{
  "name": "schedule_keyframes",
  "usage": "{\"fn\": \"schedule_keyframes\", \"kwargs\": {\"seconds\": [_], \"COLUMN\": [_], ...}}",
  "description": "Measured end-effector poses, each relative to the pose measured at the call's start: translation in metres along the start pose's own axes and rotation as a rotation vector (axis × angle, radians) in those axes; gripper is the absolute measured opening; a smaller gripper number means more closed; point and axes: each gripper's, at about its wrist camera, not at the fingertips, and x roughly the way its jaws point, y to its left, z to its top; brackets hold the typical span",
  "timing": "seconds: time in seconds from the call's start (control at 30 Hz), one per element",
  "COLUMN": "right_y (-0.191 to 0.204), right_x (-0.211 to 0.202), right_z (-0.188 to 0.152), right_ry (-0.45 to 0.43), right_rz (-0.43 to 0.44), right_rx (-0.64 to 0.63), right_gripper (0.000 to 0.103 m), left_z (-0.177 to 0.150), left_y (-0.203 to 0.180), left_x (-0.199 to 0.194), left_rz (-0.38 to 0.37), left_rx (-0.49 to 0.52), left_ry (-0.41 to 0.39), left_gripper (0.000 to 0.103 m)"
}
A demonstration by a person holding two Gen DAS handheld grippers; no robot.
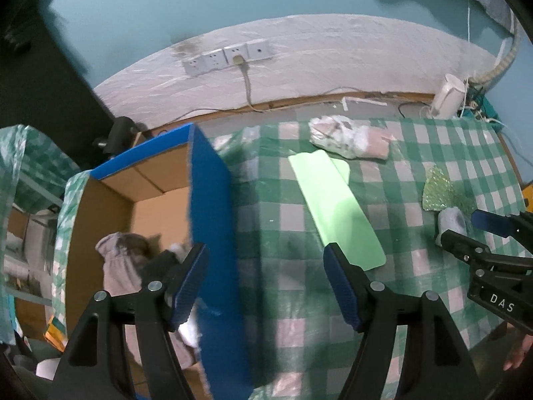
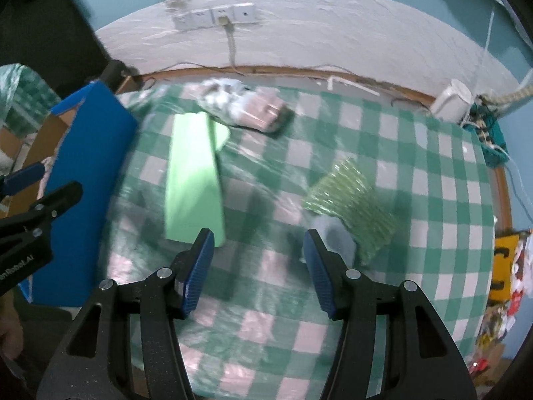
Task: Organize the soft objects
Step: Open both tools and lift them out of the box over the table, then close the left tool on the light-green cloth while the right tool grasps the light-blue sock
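White letters "DAS" stood on the black body of the right gripper (image 1: 496, 230), seen from the left wrist view. From the right wrist view, the black body of the left gripper (image 2: 25, 180) carried white lettering cut off at the edge, reading roughly "nRobot.AI".

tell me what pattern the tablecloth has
Green and white checks on the tablecloth, sharpest in the left wrist view.

Ahead of the tool, a row of wall sockets (image 1: 226, 56) with a grey cord (image 1: 247, 83) plugged in. A white appliance (image 1: 448, 95) stands far right, against the wall.
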Motion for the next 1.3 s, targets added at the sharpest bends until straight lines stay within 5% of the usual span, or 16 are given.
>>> {"fn": "schedule_keyframes", "kwargs": {"seconds": [0.67, 1.3], "right_y": [-0.044, -0.062], "right_x": [0.056, 0.063], "right_z": [-0.023, -0.016], "right_ry": [0.121, 0.085], "right_rz": [-0.016, -0.072], "right_rx": [0.065, 0.097], "right_gripper": [0.056, 0.056], "left_z": [0.015, 0.022], "left_y": [-0.049, -0.076], "left_x": [0.084, 0.119], "left_rz": [-0.005, -0.007], "left_rx": [0.012, 0.041], "left_ry": [0.161, 0.226], "left_gripper": [0.075, 0.077]}}
